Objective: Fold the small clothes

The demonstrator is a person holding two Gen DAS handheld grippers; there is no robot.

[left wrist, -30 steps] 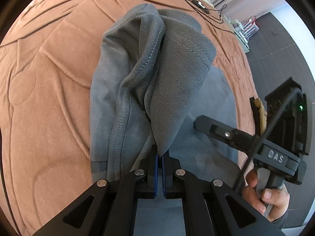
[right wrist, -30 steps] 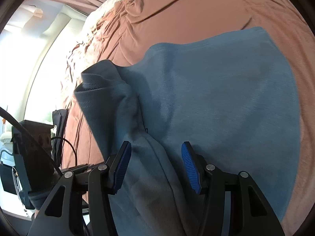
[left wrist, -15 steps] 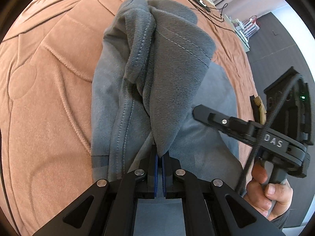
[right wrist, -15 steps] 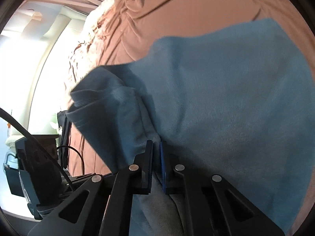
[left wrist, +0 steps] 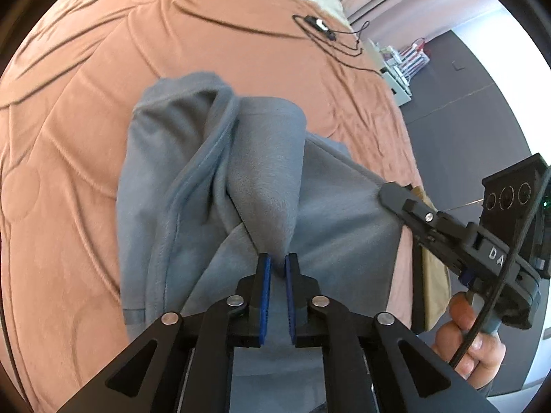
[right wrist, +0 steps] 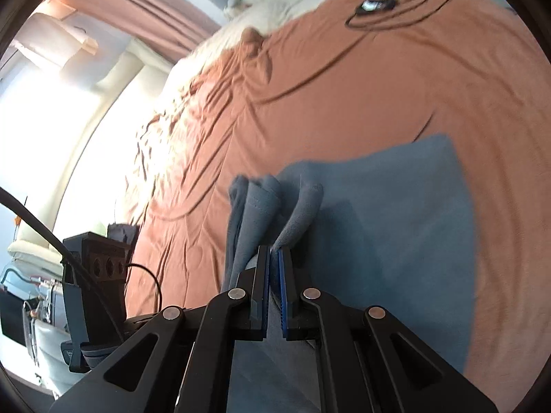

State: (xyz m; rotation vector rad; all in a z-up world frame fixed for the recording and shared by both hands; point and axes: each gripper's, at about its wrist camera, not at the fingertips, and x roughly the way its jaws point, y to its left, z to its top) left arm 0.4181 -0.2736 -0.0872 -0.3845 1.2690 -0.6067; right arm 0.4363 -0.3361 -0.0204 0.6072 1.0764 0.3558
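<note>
A grey-blue fleece garment (left wrist: 172, 186) lies on the rust-orange bedspread (left wrist: 69, 110), one edge lifted into folds. In the left wrist view, my left gripper (left wrist: 278, 261) pinches the pointed tip of a raised fold; its jaws are opening slightly, and the cloth is still between the blue pads. In the right wrist view, my right gripper (right wrist: 273, 250) is shut on another bunched fold of the garment (right wrist: 396, 227), which rises off the bed. The right gripper (left wrist: 389, 192) also shows at the garment's right edge, held by a hand (left wrist: 465, 340).
A black cable with a small device (left wrist: 320, 25) lies on the bedspread's far side. Pale pillows (right wrist: 292, 3) sit at the head of the bed. The bed's edge, a dark floor (left wrist: 458, 110) and a small rack (left wrist: 399, 65) are to the right.
The right gripper's jaws closed on a fold of the garment. Both grippers rose, pulling the cloth up off the bed. The left pads have parted a little.
</note>
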